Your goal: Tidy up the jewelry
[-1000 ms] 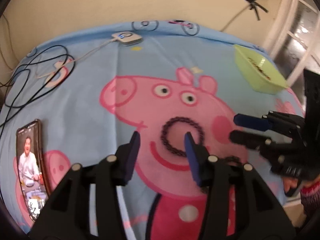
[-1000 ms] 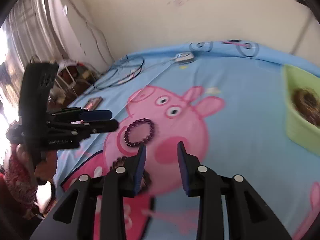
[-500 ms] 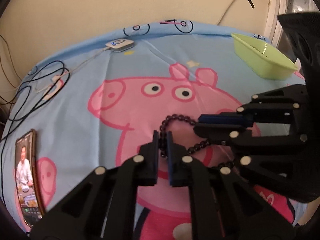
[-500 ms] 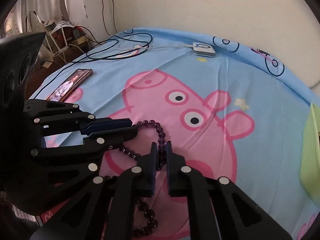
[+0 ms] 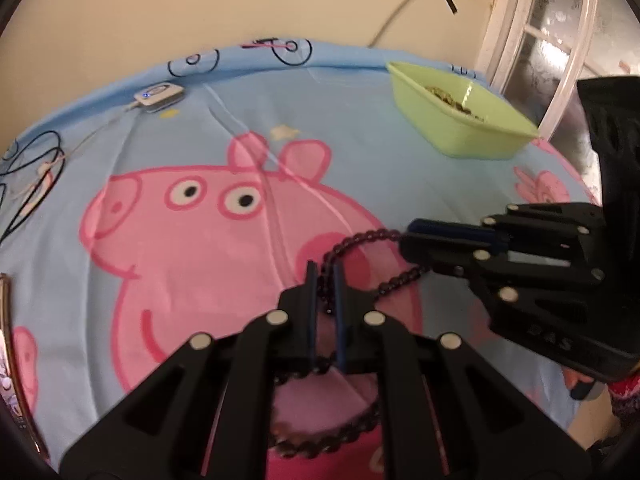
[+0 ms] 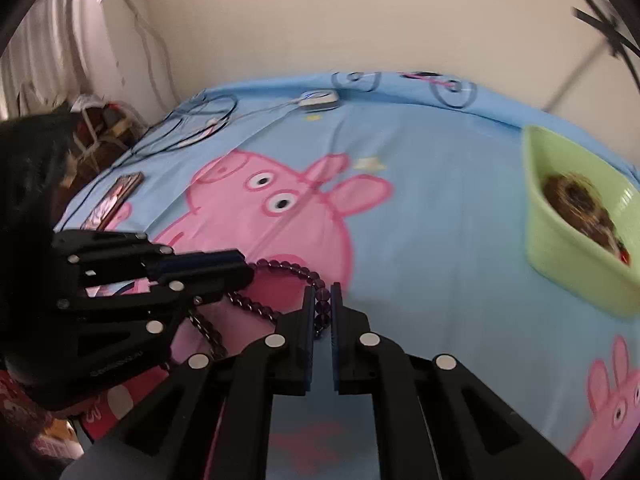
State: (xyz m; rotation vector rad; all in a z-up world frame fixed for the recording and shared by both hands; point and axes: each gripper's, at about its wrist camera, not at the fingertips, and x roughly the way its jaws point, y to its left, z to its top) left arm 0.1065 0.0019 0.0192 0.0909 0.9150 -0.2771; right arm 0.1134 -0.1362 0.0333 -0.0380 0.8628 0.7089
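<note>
A dark purple bead bracelet hangs stretched between both grippers above the Peppa Pig sheet. My left gripper is shut on one side of it; my right gripper is shut on the other side. In the left wrist view the right gripper comes in from the right; in the right wrist view the left gripper comes in from the left. A second dark bead bracelet lies on the sheet under my left gripper. A green tray with jewelry in it sits at the far right.
A phone lies near the bed's left edge. A white charger and black cables lie at the far left by the wall. A window frame stands behind the tray.
Both grippers, open a second ago, closed on the purple bracelet and lifted it off the sheet. They have since moved to the right, toward the green tray.
</note>
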